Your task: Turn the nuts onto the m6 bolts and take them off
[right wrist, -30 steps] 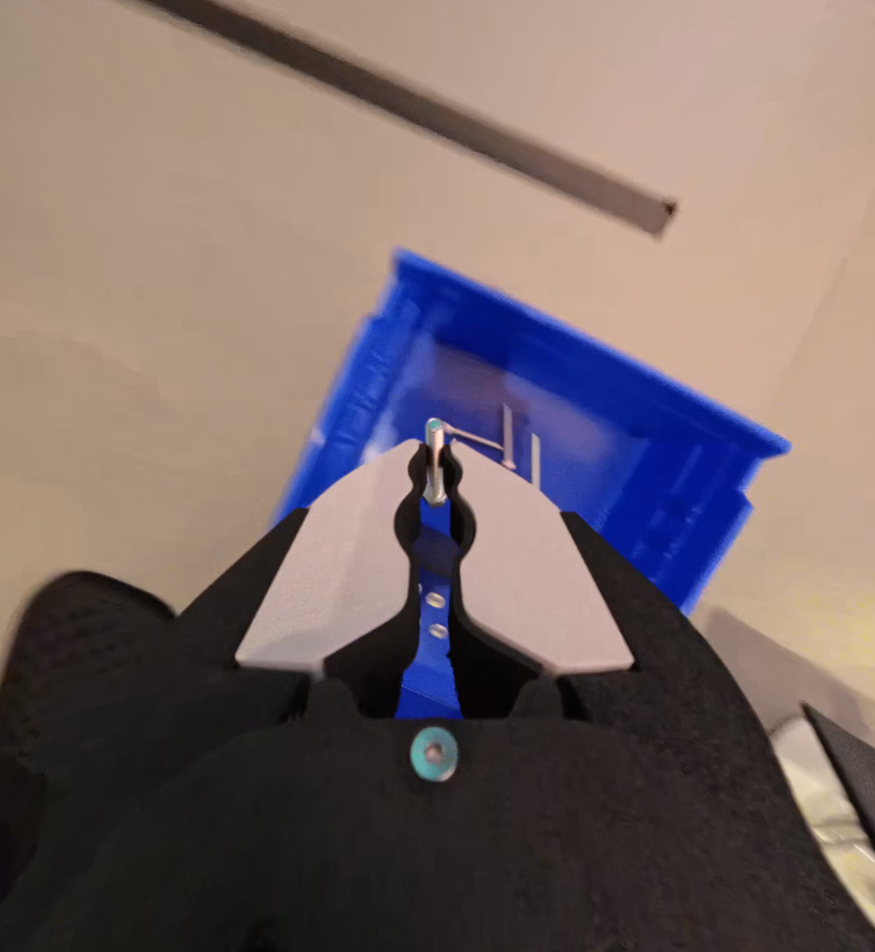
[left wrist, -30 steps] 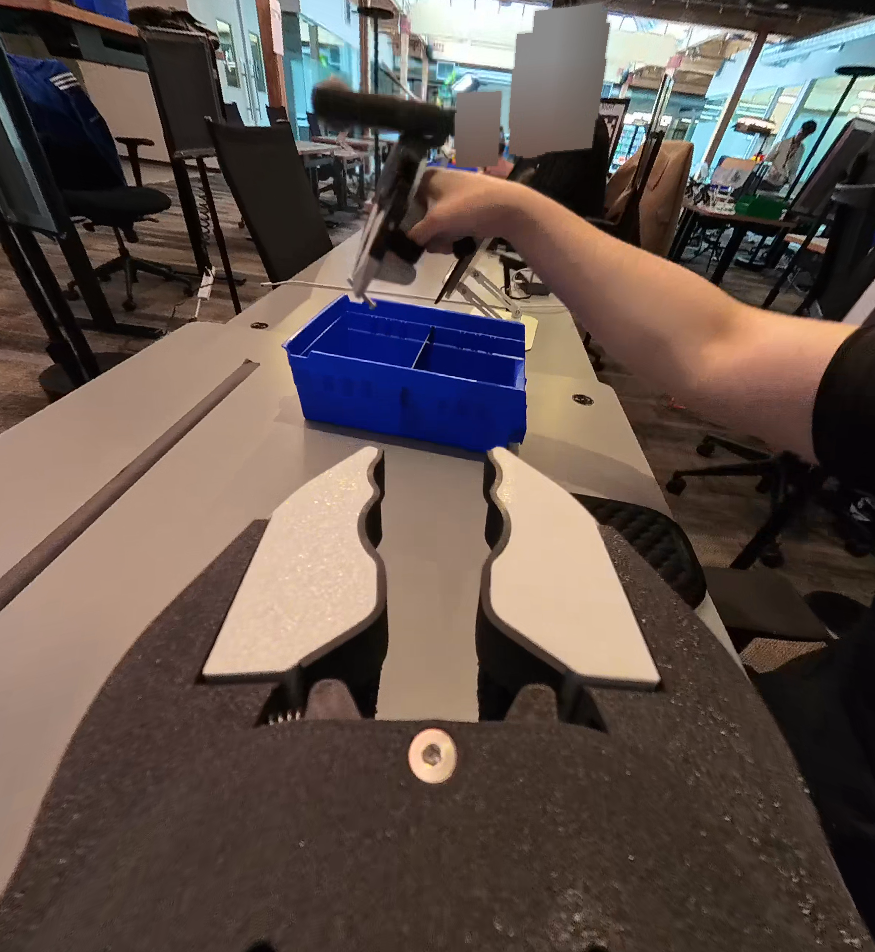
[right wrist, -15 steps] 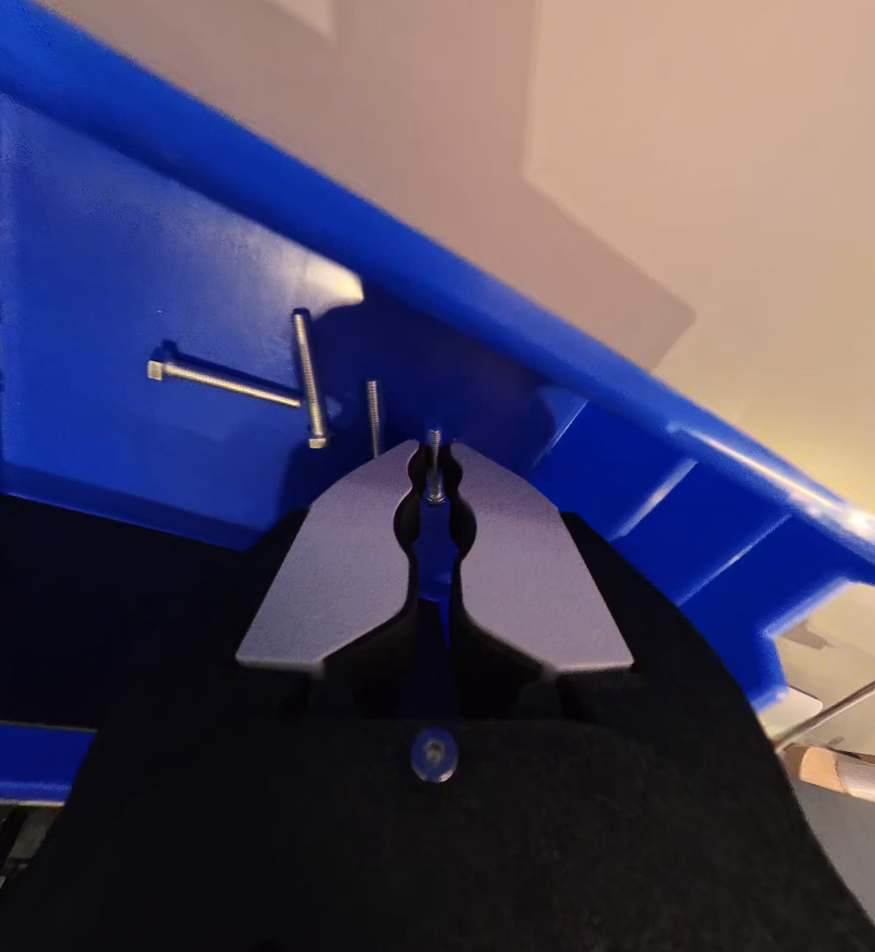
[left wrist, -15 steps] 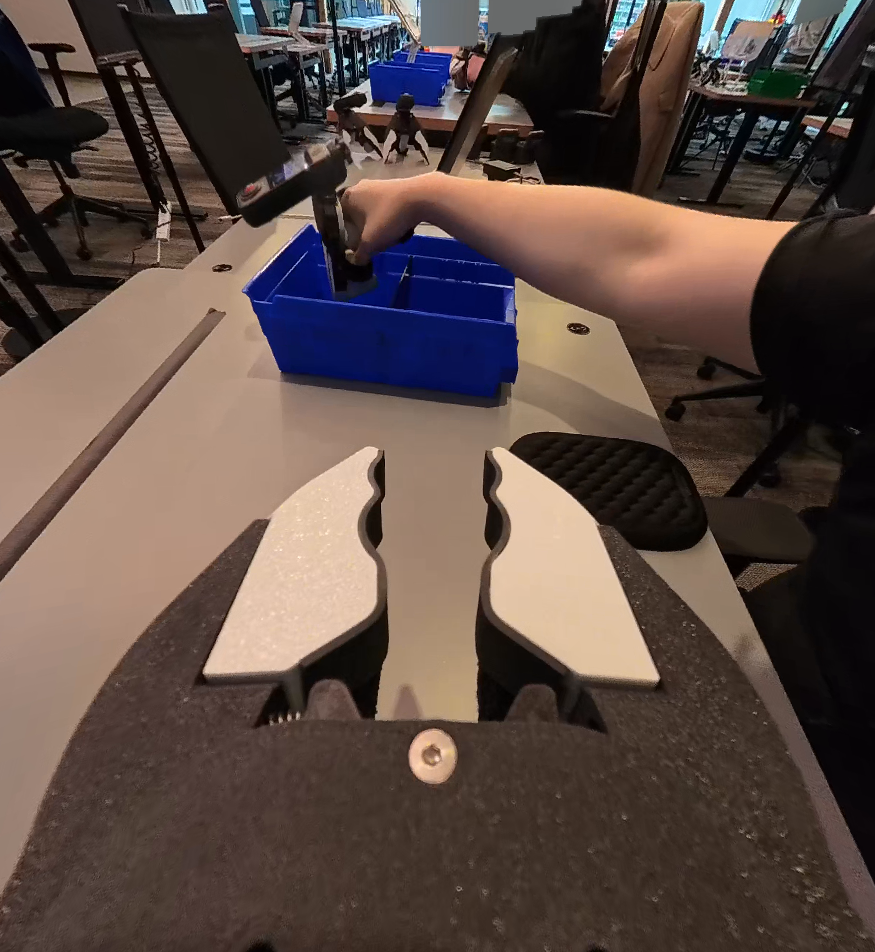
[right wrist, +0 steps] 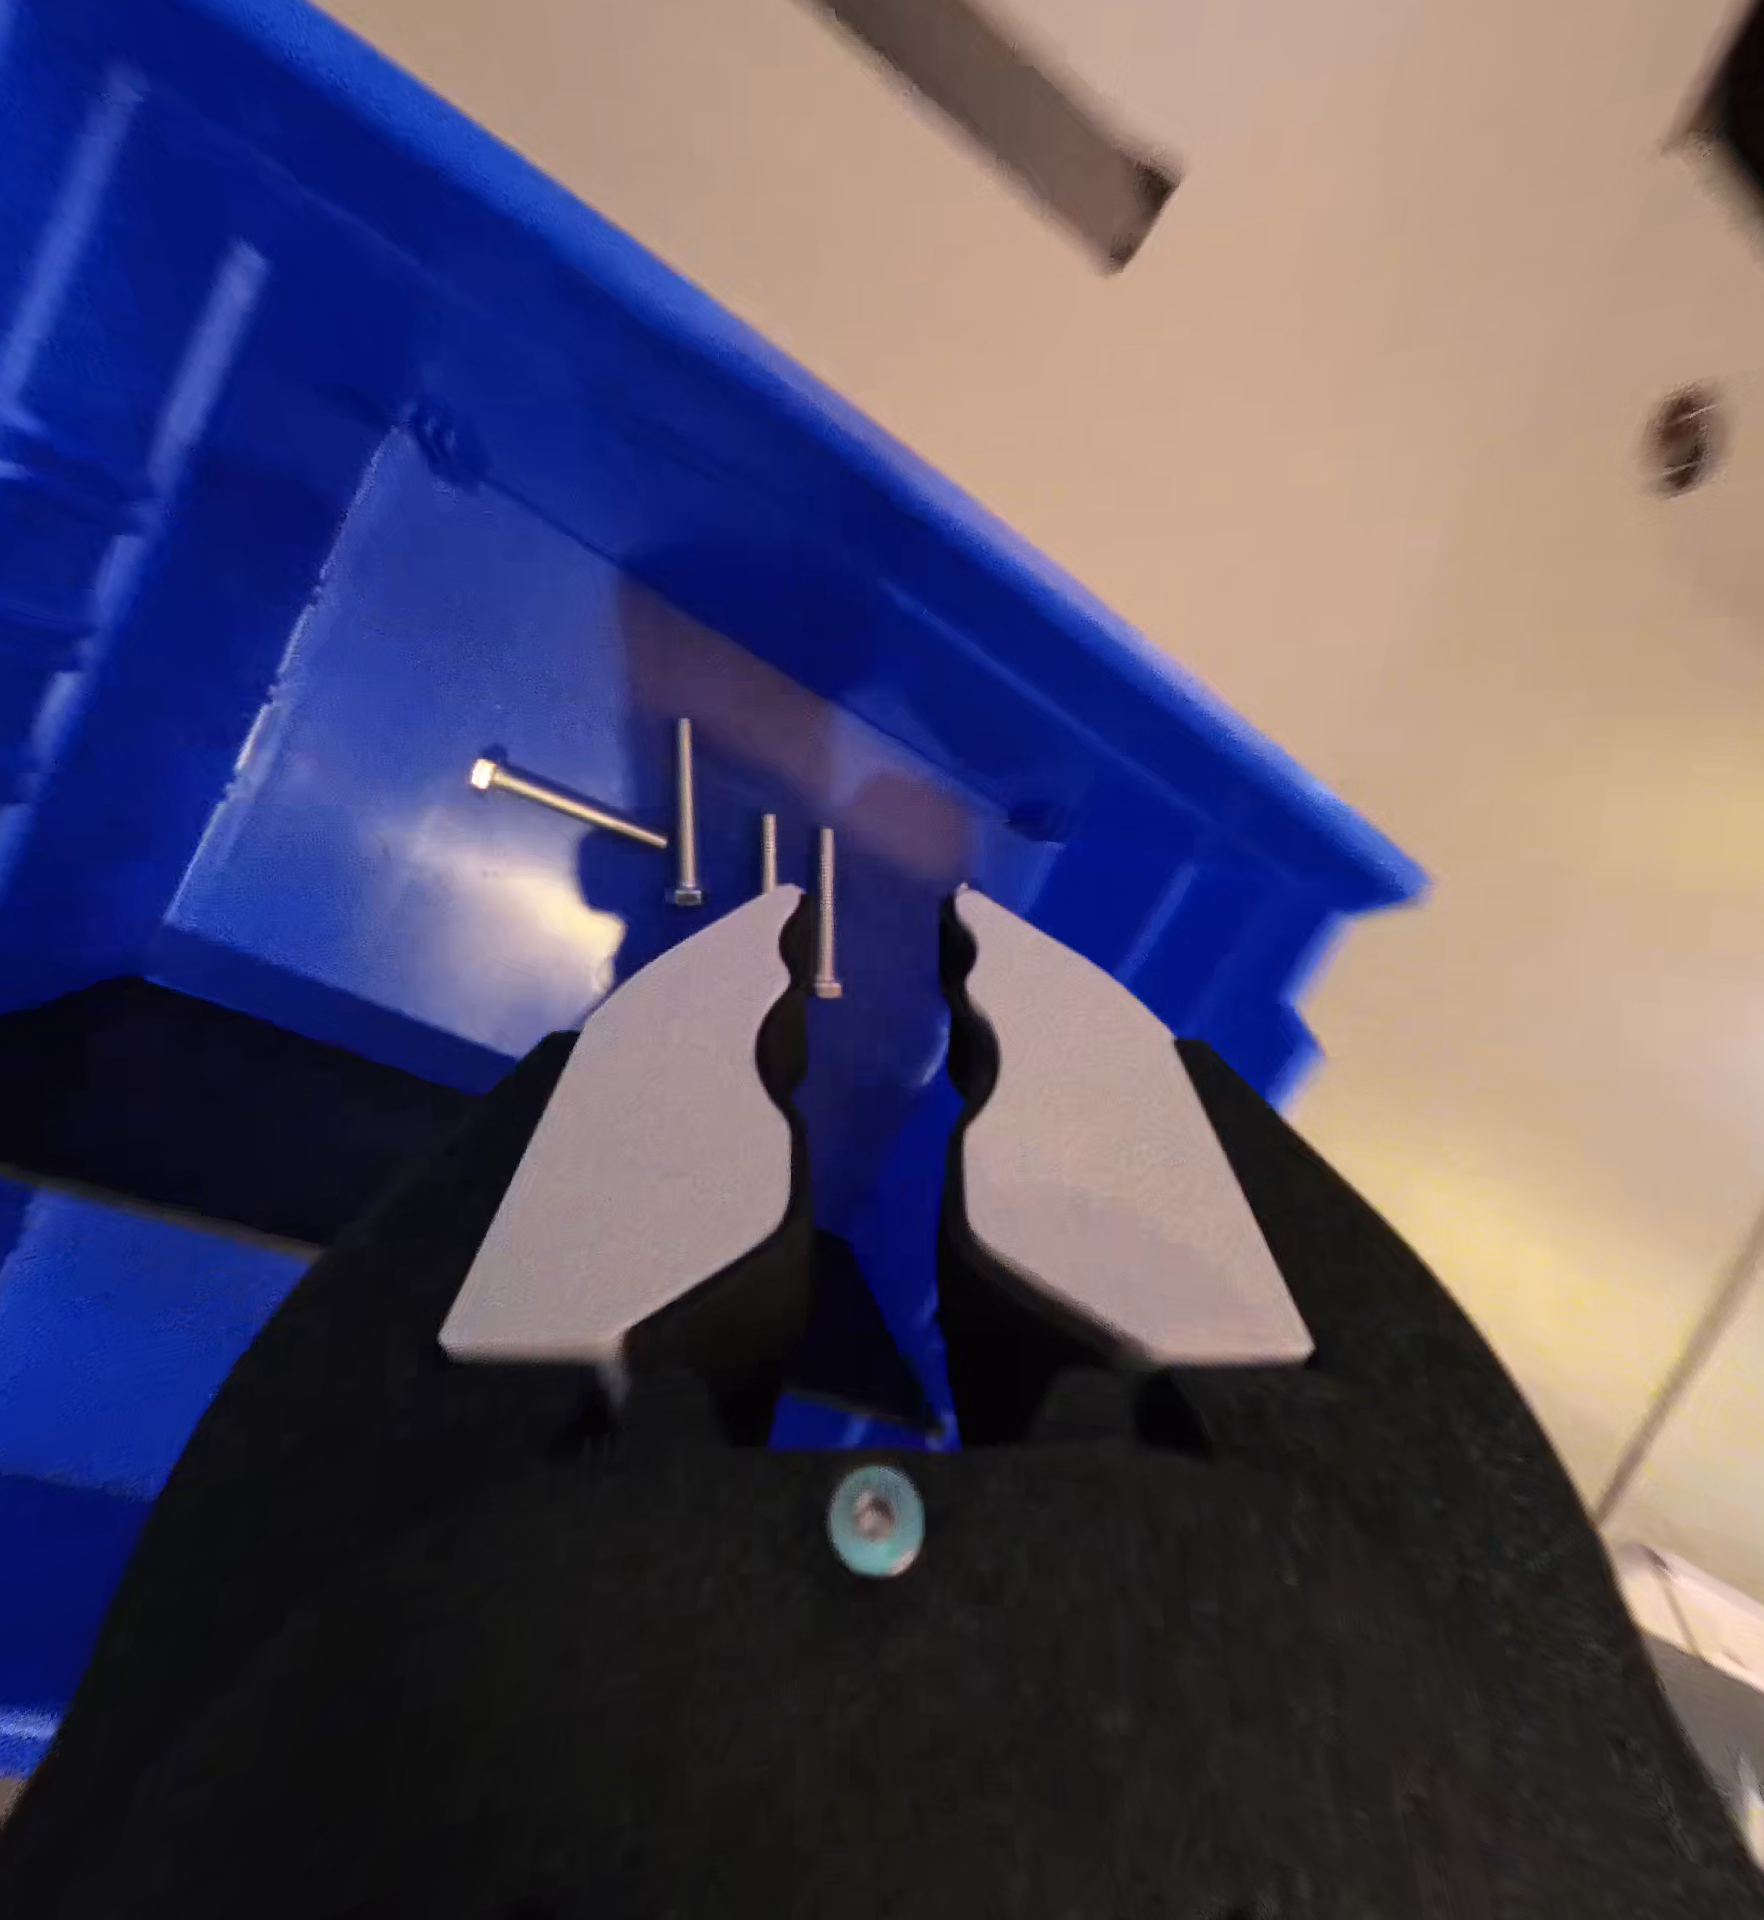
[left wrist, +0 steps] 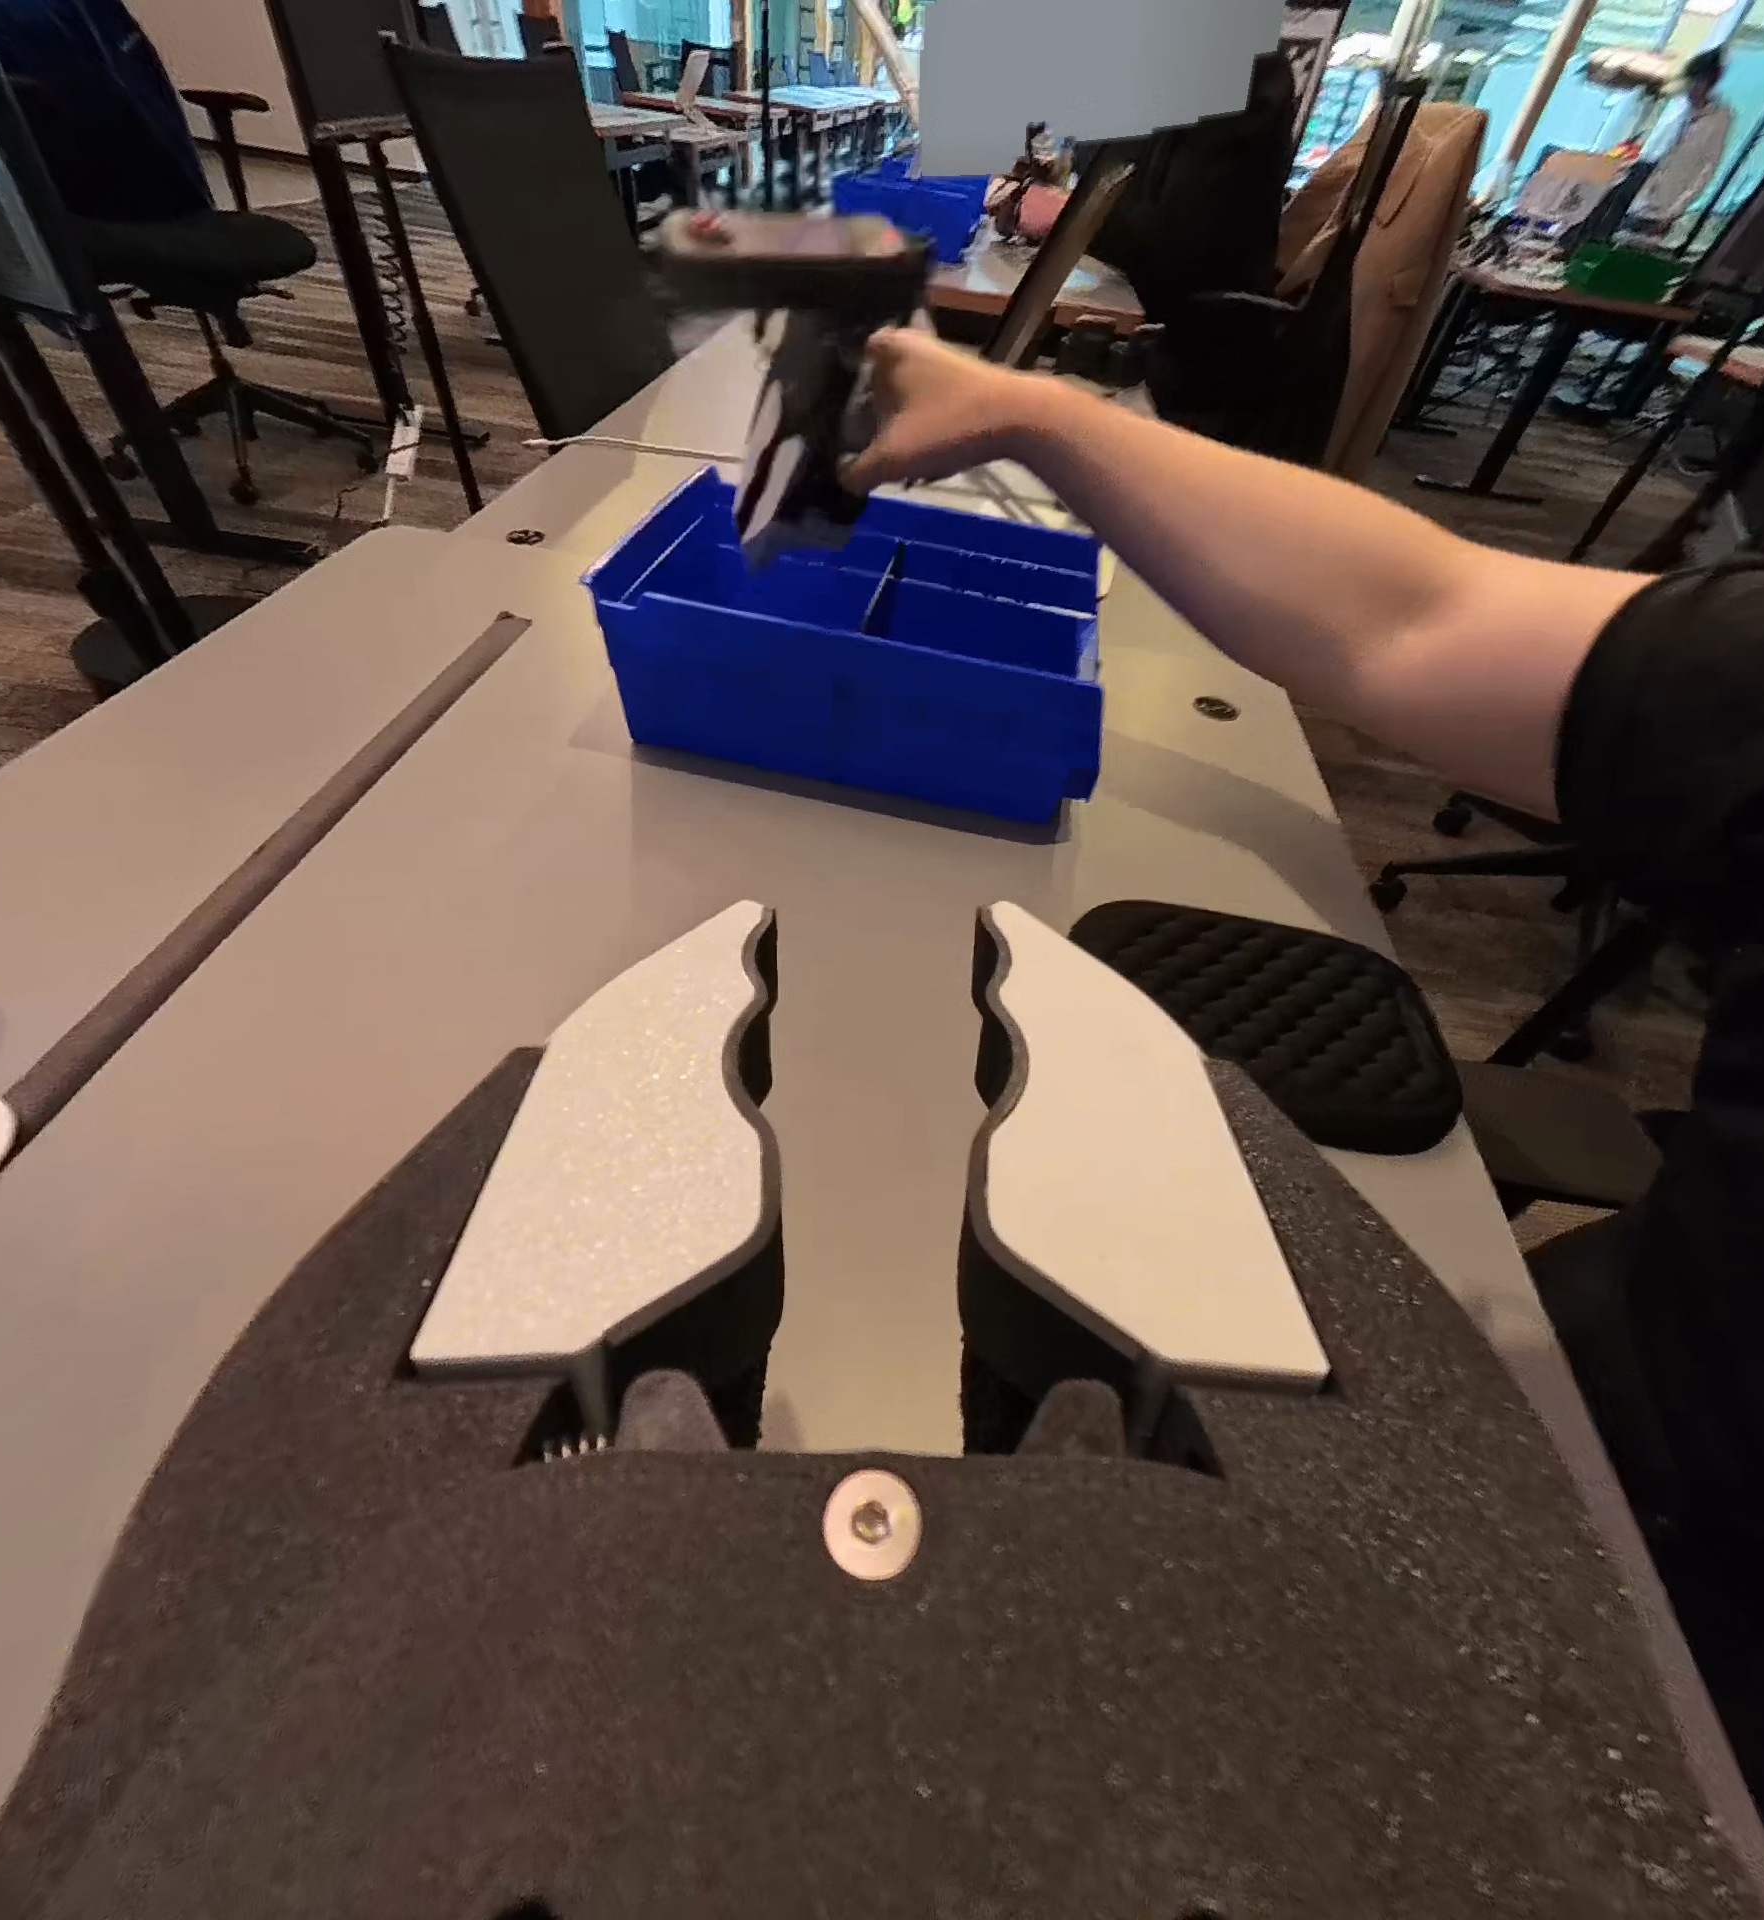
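Observation:
A blue divided bin [left wrist: 857, 686] stands on the grey table [left wrist: 338, 935]. In the right wrist view several thin silver bolts [right wrist: 686, 810] lie on the floor of one bin [right wrist: 649, 364] compartment. My right gripper [right wrist: 878, 904] is open and empty, hovering above that compartment, with one bolt [right wrist: 824, 914] lying below between its fingers. It also shows in the left wrist view [left wrist: 784, 520], over the bin's far left compartment, held by a hand. My left gripper [left wrist: 873, 920] is open and empty, low over the table in front of the bin. No nuts are visible.
A black padded rest [left wrist: 1273, 1029] lies at the table's right edge. A dark groove [left wrist: 265, 862] runs along the table on the left. A person's bare forearm [left wrist: 1273, 561] reaches across from the right. Chairs and desks stand behind. Across from one pair of fingers to the other is roughly 45 cm.
My right gripper was shut on a bolt down in the bin; it has opened, left the bolt on the bin floor and lifted away. The left gripper stayed open.

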Demonstrator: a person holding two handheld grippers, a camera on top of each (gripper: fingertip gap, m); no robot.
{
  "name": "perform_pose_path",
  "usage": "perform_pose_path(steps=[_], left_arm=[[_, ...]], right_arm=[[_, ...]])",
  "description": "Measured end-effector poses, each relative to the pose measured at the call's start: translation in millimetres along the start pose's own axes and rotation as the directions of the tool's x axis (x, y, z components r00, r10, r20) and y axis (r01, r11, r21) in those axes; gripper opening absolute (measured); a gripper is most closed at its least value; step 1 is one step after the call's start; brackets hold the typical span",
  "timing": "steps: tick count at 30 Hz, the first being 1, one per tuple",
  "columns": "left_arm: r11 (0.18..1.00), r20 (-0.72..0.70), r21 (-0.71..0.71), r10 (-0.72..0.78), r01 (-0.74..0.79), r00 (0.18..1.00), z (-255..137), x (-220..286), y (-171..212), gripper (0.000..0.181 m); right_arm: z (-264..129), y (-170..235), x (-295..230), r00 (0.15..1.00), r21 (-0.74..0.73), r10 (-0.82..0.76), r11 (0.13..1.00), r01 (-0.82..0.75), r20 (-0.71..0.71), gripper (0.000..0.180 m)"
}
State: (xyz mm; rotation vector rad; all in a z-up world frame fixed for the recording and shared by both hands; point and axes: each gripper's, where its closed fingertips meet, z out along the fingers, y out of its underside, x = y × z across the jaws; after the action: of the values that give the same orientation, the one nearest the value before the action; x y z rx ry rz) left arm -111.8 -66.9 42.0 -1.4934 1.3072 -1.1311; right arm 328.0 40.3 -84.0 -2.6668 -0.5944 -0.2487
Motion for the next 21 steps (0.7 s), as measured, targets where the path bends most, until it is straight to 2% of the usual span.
perform_pose_path(steps=[3, 6, 10, 13, 16, 19, 20, 21], left_arm=[[0.996, 0.111, -0.082, 0.049, -0.04, 0.993, -9, -9, 4, 0.036], [0.98, 0.268, -0.186, 0.125, -0.076, 0.955, -30, -20, 3, 0.034], [0.99, 0.26, -0.14, 0.026, 0.011, 0.965, -57, -3, -10, 0.03], [0.98, 0.389, -0.188, 0.02, 0.058, 0.921, -95, -10, 2, 0.03], [0.957, 0.59, -0.266, 0.068, 0.114, 0.804, -155, -22, 22, 0.031], [0.935, 0.773, -0.269, 0.067, 0.23, 0.631, -231, -26, 45, 0.033], [0.924, 0.819, -0.246, 0.036, 0.294, 0.572, -257, -24, 56, 0.031], [0.908, 0.852, -0.211, -0.011, 0.363, 0.524, -280, -19, 68, 0.028]], right_arm=[[-46, 4, 0, 0.994, 0.12, 0.022, 0.993, -0.009, -0.104, 0.029], [-72, 42, 7, 0.984, 0.079, 0.11, 0.992, -0.1, -0.141, 0.035], [-75, 107, 14, 0.958, -0.047, 0.28, 0.958, -0.284, -0.067, 0.04], [-65, 140, 10, 0.926, -0.112, 0.378, 0.92, -0.375, 0.002, 0.04], [-52, 156, 3, 0.913, -0.159, 0.407, 0.904, -0.396, 0.037, 0.038], [-40, 162, -11, 0.9, -0.204, 0.424, 0.895, -0.397, 0.106, 0.018], [-38, 160, -15, 0.886, -0.202, 0.443, 0.888, -0.413, 0.138, 0.007], [-36, 160, -16, 0.878, -0.209, 0.459, 0.88, -0.427, 0.138, 0.005]])
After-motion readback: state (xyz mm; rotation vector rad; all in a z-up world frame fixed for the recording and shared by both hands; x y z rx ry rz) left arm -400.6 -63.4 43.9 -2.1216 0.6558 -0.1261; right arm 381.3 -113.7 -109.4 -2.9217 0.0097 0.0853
